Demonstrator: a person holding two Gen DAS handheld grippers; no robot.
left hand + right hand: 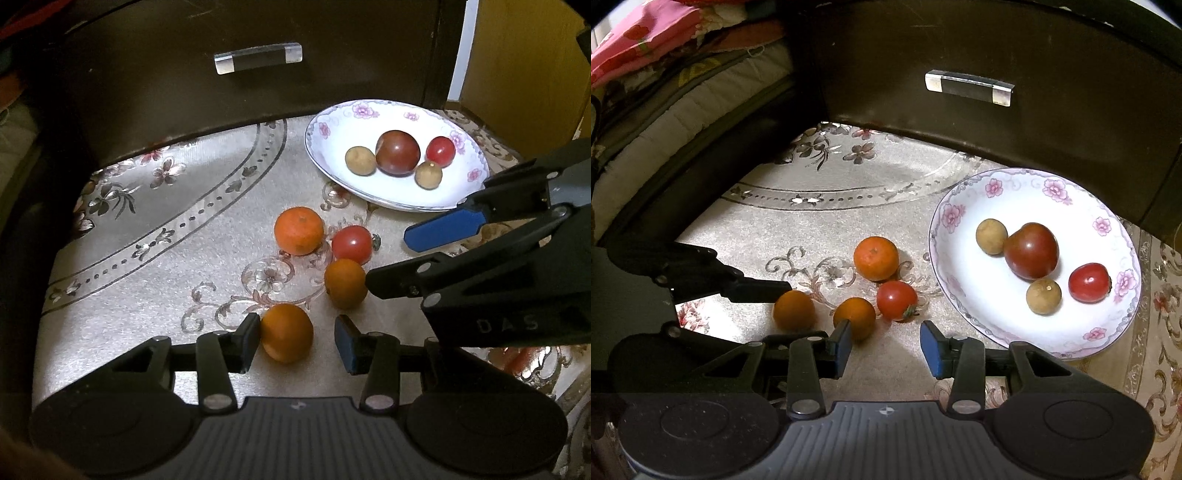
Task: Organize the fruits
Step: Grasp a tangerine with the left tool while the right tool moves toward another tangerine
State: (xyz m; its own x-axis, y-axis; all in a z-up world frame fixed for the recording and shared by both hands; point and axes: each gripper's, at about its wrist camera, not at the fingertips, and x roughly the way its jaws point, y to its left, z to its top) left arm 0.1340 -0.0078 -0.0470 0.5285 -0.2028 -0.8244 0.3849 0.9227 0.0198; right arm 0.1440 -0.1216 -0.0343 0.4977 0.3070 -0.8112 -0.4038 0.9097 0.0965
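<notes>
Fruit lay scattered on a floral tablecloth in the left wrist view. The left gripper sat low with its jaws partly apart around the nearest orange; the left pad touched the fruit's skin, the blue right pad stood clear of it. Beyond lay a second small orange, a red tomato just behind it, and a larger tangerine to the left. The right gripper reached in from the right edge, its lower black finger touching the second orange, its blue-padded finger near the rim of a white flowered plate. That plate held a dark tomato, a red tomato and two small brown fruits. A dark drawer front with a clear handle rose behind the table.

From the right wrist view, the right gripper had its jaws partly apart; its left pad touched an orange, and the gap between the pads held only cloth. The red tomato sat just ahead, the tangerine behind it. The left gripper came in from the left, one finger at another orange. The plate showed whole here, on the right. Only this view showed folded bedding, pink and quilted, at upper left.
</notes>
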